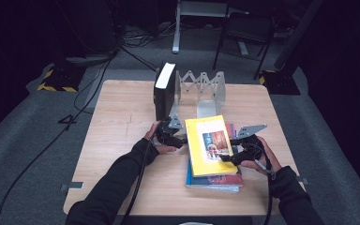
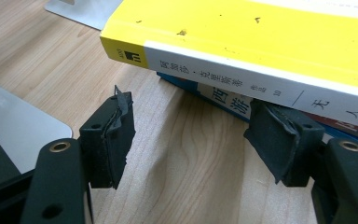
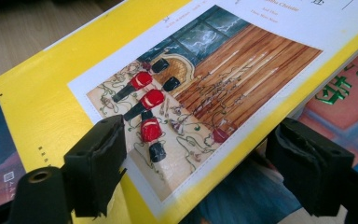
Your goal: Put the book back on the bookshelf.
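On the near right part of the desk (image 1: 122,140), a yellow book (image 1: 211,145) is lying tilted atop a short stack of other books (image 1: 215,180), its far end lifted clear of them. Its cover is carrying a white panel with a picture of red-coated toy soldiers on a wooden floor; its spine is white-banded with printed characters and a small black mark, and the yellow face is showing a few dark specks.

Left gripper (image 1: 171,133): jaws are standing apart in the left gripper view, one under the spine edge and one off to the side over bare wood, not clamped on anything. Right gripper (image 1: 239,152): jaws are likewise standing apart in the right gripper view, one over the cover and one beneath the opposite edge, bracketing it without closing as far as can be told.

Progress, as judged: one black book (image 1: 165,91) is already standing upright in the metal book rack (image 1: 206,91) at the far middle of the desk. The yellow book is being lifted off the stack but is not yet gripped or shelved; the books beneath it are remaining to be moved.
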Demonstrator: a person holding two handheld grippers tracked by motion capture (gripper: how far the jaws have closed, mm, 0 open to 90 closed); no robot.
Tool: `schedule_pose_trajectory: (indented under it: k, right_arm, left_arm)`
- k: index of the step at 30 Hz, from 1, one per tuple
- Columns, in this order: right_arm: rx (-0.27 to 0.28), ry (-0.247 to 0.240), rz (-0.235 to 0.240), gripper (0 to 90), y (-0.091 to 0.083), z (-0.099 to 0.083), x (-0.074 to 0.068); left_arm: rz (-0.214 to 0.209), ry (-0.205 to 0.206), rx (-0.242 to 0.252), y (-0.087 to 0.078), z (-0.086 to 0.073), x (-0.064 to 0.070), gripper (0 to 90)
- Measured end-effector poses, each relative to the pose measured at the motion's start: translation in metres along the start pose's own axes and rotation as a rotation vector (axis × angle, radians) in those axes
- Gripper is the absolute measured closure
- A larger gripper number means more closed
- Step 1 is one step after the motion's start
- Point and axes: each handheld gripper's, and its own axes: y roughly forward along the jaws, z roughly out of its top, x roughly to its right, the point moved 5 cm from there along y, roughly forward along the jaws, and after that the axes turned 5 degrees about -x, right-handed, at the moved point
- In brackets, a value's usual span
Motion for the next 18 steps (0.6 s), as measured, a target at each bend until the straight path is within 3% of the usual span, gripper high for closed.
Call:
schedule_pose_trajectory:
  k: [5, 7, 9, 10, 12, 15, 18]
  right_arm:
    - [0.026, -0.027, -0.02, 25.1, 0.001, 0.006, 0.001]
    - [0.033, -0.046, -0.03, 31.5, 0.0, 0.007, 0.001]
    - [0.07, -0.052, -0.029, 44.4, -0.003, 0.009, 0.002]
    - [0.07, -0.052, -0.029, 44.4, -0.003, 0.009, 0.002]
    - [0.117, -0.066, -0.003, 49.8, -0.007, 0.011, 0.002]
    - [0.158, -0.077, 0.023, 48.7, -0.009, 0.014, 0.0]
    - [0.152, -0.094, 0.025, 44.7, -0.009, 0.017, -0.002]
  left_arm:
    - [-0.009, -0.018, 0.023, -0.001, -0.001, -0.003, 36.0]
    - [-0.002, -0.017, 0.029, -0.003, 0.0, -0.004, 40.3]
    - [-0.006, -0.031, 0.042, -0.004, 0.0, -0.004, 40.4]
    - [-0.011, -0.046, 0.05, -0.004, 0.001, -0.005, 40.4]
    - [-0.006, -0.036, 0.049, -0.005, 0.002, -0.005, 43.2]
    - [-0.011, -0.036, 0.067, -0.007, 0.005, -0.004, 44.6]
    - [-0.021, -0.041, 0.069, -0.008, 0.005, -0.004, 45.0]
